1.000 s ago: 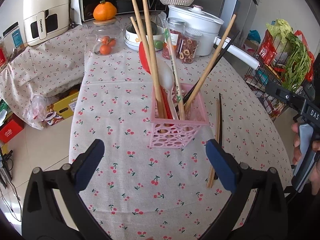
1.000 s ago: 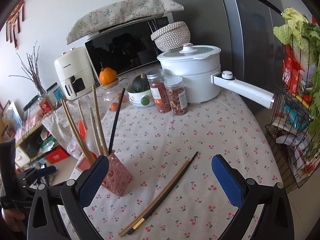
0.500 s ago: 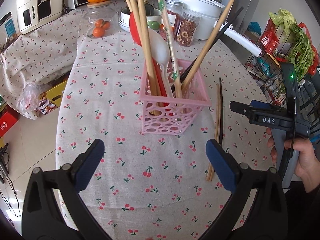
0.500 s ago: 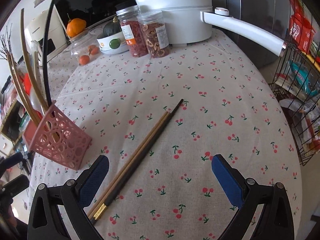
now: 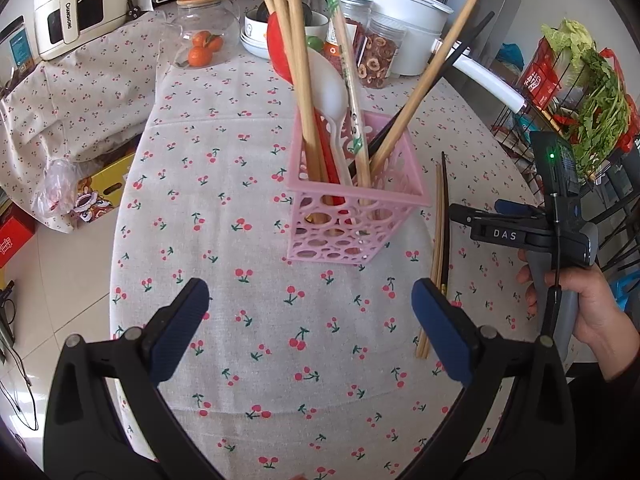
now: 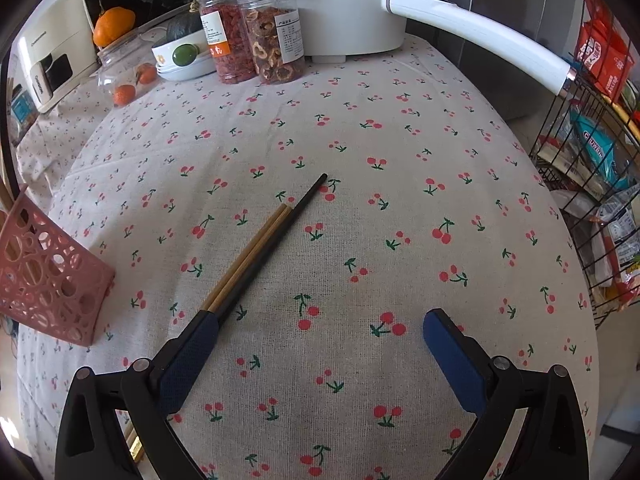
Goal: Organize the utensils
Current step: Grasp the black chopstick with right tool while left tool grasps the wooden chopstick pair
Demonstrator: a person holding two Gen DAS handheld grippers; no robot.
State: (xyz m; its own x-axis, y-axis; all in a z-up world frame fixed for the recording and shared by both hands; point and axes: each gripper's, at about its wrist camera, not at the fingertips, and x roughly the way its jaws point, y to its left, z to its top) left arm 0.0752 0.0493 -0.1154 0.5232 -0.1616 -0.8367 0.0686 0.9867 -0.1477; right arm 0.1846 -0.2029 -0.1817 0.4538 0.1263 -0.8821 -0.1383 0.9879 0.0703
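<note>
A pink perforated basket stands on the cherry-print tablecloth and holds several wooden chopsticks, a wrapped pair, a black chopstick, a red spoon and a white spoon. Its corner shows at the left of the right wrist view. Loose chopsticks, two wooden and one black, lie on the cloth right of the basket. My left gripper is open and empty, just in front of the basket. My right gripper is open and empty, low over the cloth, its left finger over the chopsticks' near part.
At the table's back stand a white electric pot with a long handle, two food jars, bowls and a glass jar of oranges. A wire rack of groceries stands at the right edge.
My right gripper has dropped low and moved in towards the loose chopsticks, which now reach under its left finger. My left gripper has moved slightly closer to the basket.
</note>
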